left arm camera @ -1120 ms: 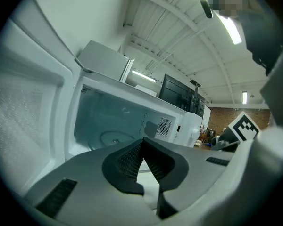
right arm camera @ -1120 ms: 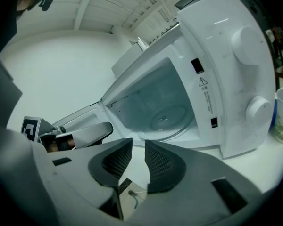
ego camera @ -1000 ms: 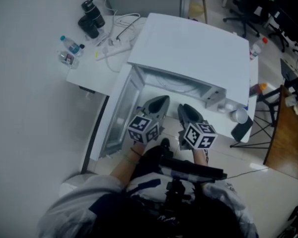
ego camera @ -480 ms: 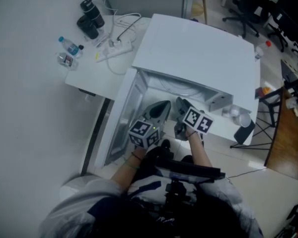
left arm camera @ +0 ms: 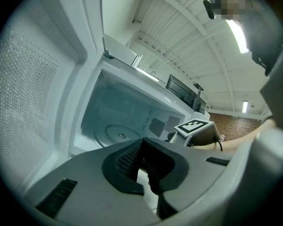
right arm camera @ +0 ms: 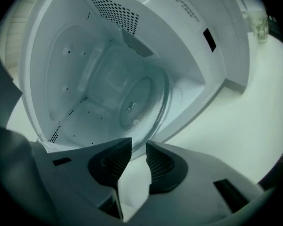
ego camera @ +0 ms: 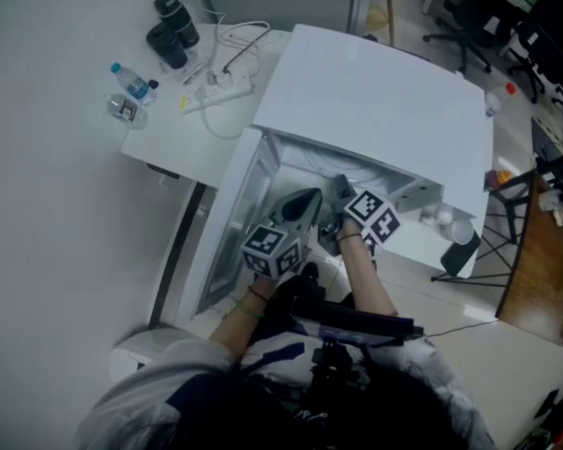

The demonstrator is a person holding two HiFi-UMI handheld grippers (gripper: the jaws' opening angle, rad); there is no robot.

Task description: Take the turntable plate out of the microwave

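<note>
- Reaching for the round clear glass turntable plate [right arm camera: 142, 100] is the step in hand. The right gripper [right arm camera: 138, 141] points into the open cavity of the white box-shaped microwave [ego camera: 375, 92], which stands on the white surface [ego camera: 174, 134].
- The plate lies flat on the cavity floor, not yet lifted.
- The right gripper's jaws are part-way apart and closing. Its pads press on nothing, and the plate's near rim sits just ahead of their tips.
- The left gripper [left arm camera: 144, 138] is clenched on nothing, near the microwave's open door [ego camera: 230, 223] at the cavity mouth.
- Next, I judge, the right gripper must get the rim squarely between its pads, clamp, then lift the plate and draw it out level — slick glass could slip from a thin edge hold.
</note>
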